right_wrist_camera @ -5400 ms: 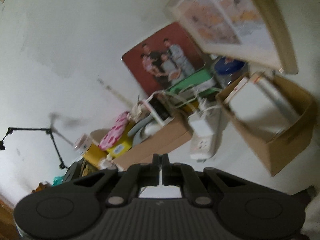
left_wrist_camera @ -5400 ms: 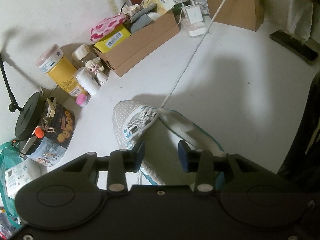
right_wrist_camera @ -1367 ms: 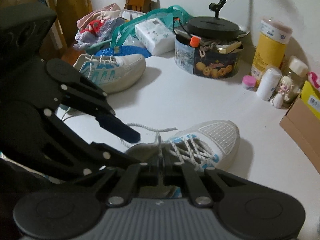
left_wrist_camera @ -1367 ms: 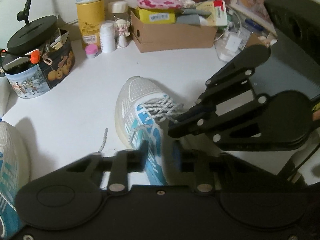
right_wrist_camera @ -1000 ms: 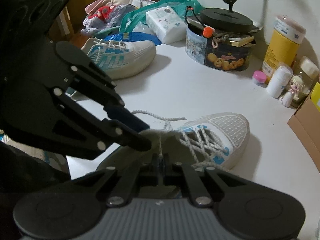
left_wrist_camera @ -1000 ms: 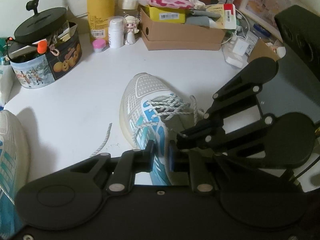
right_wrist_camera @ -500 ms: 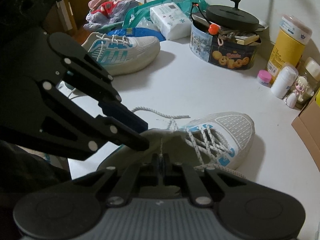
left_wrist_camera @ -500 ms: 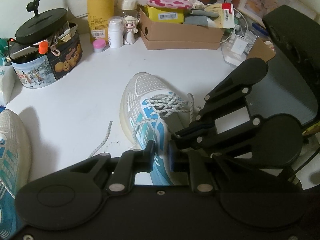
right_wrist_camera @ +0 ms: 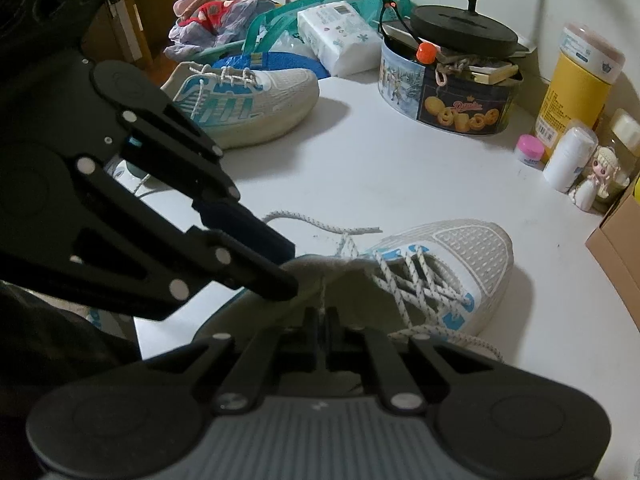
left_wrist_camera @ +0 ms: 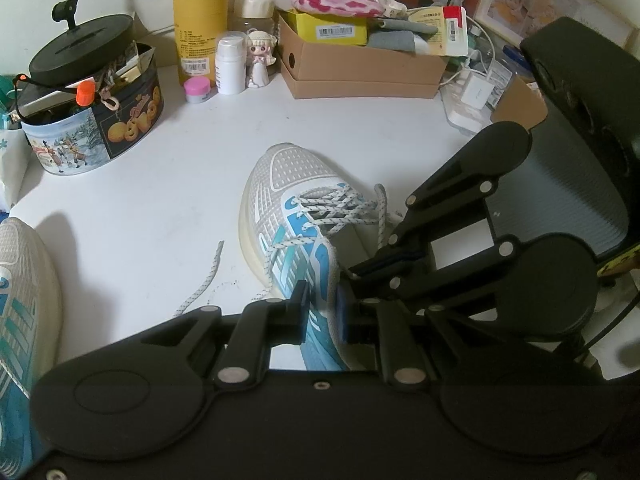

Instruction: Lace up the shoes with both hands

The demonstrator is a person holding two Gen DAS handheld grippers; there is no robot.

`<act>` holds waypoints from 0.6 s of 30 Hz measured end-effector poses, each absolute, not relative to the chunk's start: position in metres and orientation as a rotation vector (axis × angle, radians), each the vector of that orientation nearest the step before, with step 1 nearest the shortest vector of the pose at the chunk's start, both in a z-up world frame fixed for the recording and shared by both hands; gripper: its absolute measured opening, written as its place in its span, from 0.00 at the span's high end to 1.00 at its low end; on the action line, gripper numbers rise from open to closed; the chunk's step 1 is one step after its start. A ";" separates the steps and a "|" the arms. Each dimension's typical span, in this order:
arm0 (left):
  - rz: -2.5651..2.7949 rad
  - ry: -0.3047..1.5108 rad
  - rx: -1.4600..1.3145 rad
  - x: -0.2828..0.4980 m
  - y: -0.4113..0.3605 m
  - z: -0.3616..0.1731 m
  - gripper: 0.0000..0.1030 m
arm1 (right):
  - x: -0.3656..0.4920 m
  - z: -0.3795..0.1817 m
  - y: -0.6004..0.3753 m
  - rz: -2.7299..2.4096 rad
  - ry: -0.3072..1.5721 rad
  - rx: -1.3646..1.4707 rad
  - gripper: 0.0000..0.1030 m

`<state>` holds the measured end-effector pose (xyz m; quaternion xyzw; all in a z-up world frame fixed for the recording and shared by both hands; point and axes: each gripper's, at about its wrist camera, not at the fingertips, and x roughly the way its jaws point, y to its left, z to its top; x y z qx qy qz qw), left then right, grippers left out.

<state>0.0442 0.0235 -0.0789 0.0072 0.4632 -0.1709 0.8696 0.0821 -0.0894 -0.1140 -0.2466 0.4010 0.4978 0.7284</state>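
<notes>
Here, the shoe (left_wrist_camera: pixel 288 216) is lying on the white table (left_wrist_camera: pixel 160 200) with its long axis running from the two grippers toward the brown cardboard box (left_wrist_camera: pixel 360 68); its toe is pointing at that box and its heel is sitting under the gripper bodies. It is a white mesh trainer with light blue side stripes and a thick pale sole, and a white lace flecked with dark (left_wrist_camera: pixel 340 208) is criss-crossing its eyelets. One loose lace end (left_wrist_camera: pixel 202 280) is trailing on the table just beside the shoe's sole, on the side toward the biscuit tin (left_wrist_camera: pixel 92 124).

The right gripper (right_wrist_camera: pixel 322 314) is pinching a strand of the lace over the shoe's collar, its jaws pressed together on it. The left gripper (left_wrist_camera: pixel 322 308) is standing with its jaws close together but still parted beside the shoe's blue flank — whether its pads are pressing on anything cannot be told.

A second shoe (right_wrist_camera: pixel 244 100) of the same kind is resting well apart from the first, at the table's far edge in the right wrist view. The tin is showing biscuits and a gold word — it looks like "Danisa", though it is too small to be sure. The tall yellow canister (left_wrist_camera: pixel 200 20) beside it is carrying print too fine to read
</notes>
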 end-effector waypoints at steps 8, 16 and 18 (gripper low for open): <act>-0.363 0.967 0.022 0.043 0.023 -0.079 0.88 | 0.082 -0.114 -0.091 1.092 0.886 -0.542 0.97; -0.365 0.967 0.024 0.044 0.023 -0.080 0.88 | 0.081 -0.114 -0.090 1.096 0.882 -0.559 0.97; -0.365 0.968 0.024 0.044 0.023 -0.079 0.88 | 0.080 -0.114 -0.090 1.098 0.878 -0.565 0.96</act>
